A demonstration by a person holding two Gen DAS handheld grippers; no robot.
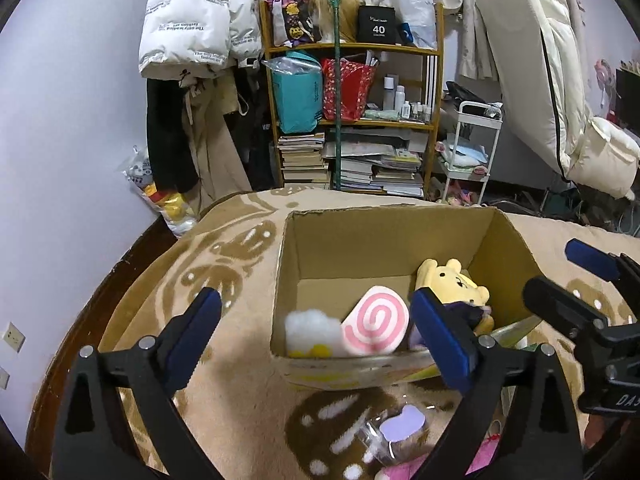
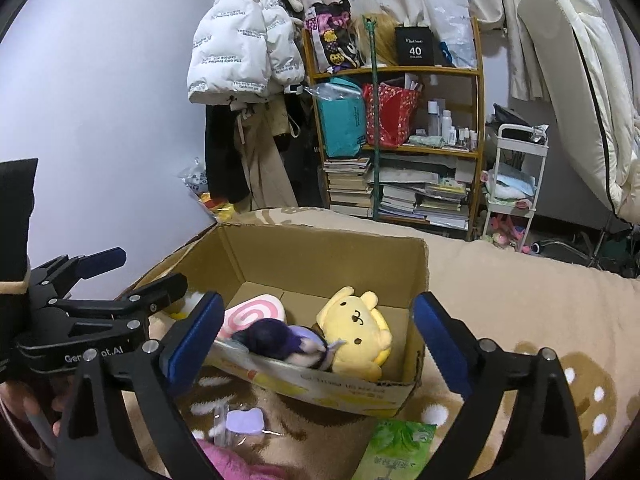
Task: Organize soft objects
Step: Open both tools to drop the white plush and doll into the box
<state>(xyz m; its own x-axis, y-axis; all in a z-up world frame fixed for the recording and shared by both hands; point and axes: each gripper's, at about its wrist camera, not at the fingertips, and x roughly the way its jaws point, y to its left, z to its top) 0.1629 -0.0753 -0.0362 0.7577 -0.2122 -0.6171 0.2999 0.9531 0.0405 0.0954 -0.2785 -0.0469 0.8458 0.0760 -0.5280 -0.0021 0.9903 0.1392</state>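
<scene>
Both grippers, left (image 1: 316,344) and right (image 2: 318,344), spread wide, gripping nothing, above the near wall of the cardboard box (image 2: 324,258); yellow plush (image 2: 356,330), pink swirl cushion (image 1: 376,326) and purple doll (image 2: 280,340) already inside; best now to reach down for the pink soft thing (image 2: 236,464) nearest the cameras, pinching its middle; beige patterned blanket (image 2: 520,292) underneath; cluttered shelf (image 1: 352,48) and hanging coats (image 1: 188,24) behind.

Four soft toys (image 2: 356,328), one cardboard box (image 2: 320,256)

Yellow plush dog (image 2: 356,330) (pink-spiral cushion (image 1: 376,326) beside)
</scene>
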